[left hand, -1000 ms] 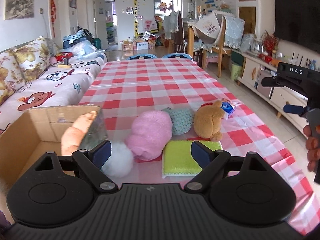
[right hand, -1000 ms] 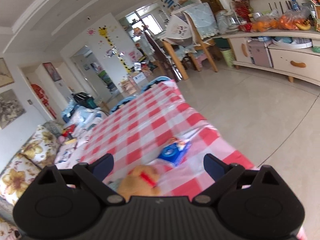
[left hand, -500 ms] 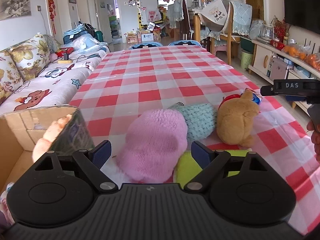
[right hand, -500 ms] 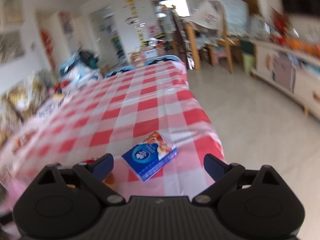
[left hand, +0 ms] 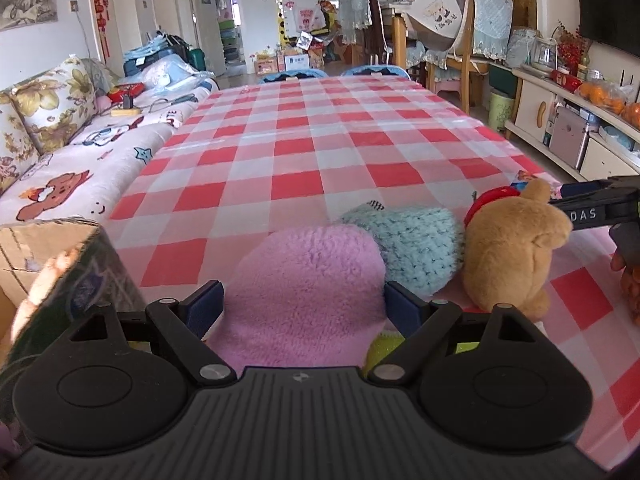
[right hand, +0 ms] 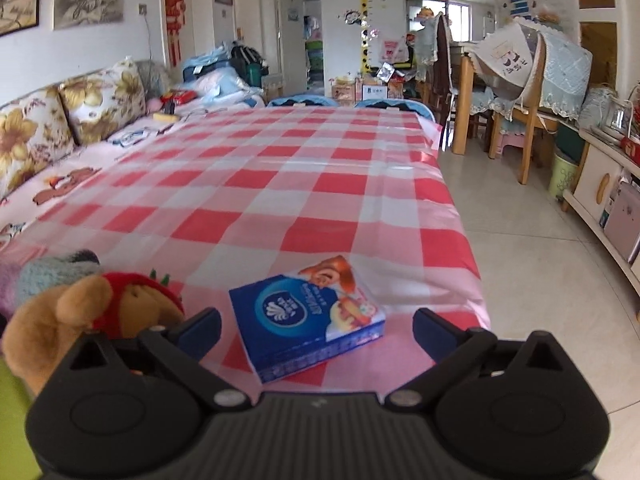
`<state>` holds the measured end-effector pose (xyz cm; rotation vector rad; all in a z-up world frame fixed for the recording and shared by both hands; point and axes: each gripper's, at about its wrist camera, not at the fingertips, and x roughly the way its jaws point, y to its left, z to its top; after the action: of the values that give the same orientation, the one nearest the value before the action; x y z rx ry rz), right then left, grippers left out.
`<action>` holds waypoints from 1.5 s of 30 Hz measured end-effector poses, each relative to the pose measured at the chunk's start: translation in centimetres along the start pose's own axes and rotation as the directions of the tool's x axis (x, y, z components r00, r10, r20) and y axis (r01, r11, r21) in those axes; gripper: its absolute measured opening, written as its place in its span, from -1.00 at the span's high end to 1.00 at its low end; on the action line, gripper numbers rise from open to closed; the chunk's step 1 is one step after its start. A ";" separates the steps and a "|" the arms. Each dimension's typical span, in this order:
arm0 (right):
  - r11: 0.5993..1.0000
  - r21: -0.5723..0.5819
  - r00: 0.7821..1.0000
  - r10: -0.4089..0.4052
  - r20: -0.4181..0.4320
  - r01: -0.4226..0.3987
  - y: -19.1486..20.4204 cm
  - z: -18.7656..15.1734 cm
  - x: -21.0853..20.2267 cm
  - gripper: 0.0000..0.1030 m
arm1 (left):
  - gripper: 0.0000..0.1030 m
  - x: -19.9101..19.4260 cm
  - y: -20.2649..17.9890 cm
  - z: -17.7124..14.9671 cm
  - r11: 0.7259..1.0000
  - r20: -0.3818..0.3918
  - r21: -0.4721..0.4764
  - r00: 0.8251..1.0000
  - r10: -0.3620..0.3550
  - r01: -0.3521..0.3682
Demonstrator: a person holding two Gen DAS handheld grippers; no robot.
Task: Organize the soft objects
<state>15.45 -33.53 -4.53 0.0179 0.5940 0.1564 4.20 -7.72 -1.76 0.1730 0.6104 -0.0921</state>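
A pink fluffy toy (left hand: 304, 292) lies between the fingers of my left gripper (left hand: 304, 308), which is open around it. To its right sit a teal knitted toy (left hand: 408, 248) and a brown plush bear (left hand: 516, 252) with a red hat. A green cloth (left hand: 384, 348) peeks out under the pink toy. My right gripper (right hand: 316, 328) hovers low over a blue tissue pack (right hand: 308, 320). Its jaws are opening, and the pack lies between them untouched. The bear (right hand: 80, 312) is at its left.
A cardboard box (left hand: 36, 248) with a peach plush inside stands at the table's near left. The red-checked tablecloth (left hand: 320, 152) stretches far ahead. A sofa (left hand: 80, 168) runs along the left. On the right are the table edge (right hand: 468, 264), tiled floor and a sideboard.
My left gripper moved forward and down until the pink toy sat between its fingers. My right gripper rolled level and sank towards the tissue pack, its jaws a little wider.
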 end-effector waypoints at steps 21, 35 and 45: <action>0.999 -0.023 0.998 -0.045 -0.033 0.044 2.9 -2.3 -2.6 -0.53 | -0.81 -2.7 -1.7 -2.3 1.000 0.004 0.000 1.000 0.002 -0.002; 0.998 -0.052 0.995 0.035 -0.089 -0.040 7.1 -5.4 -7.4 -0.50 | -0.82 -6.9 -1.8 -5.3 0.997 -0.008 -0.059 0.998 -0.058 0.057; 1.000 -0.013 0.993 0.013 -0.115 -0.015 8.4 -5.4 -10.1 -0.49 | -0.80 -8.3 -0.1 -6.2 0.988 0.020 -0.120 0.995 -0.099 0.100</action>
<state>3.01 -26.96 -2.90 -0.0006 0.7080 0.1760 -6.10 -6.35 -1.95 0.0247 0.6086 -0.1524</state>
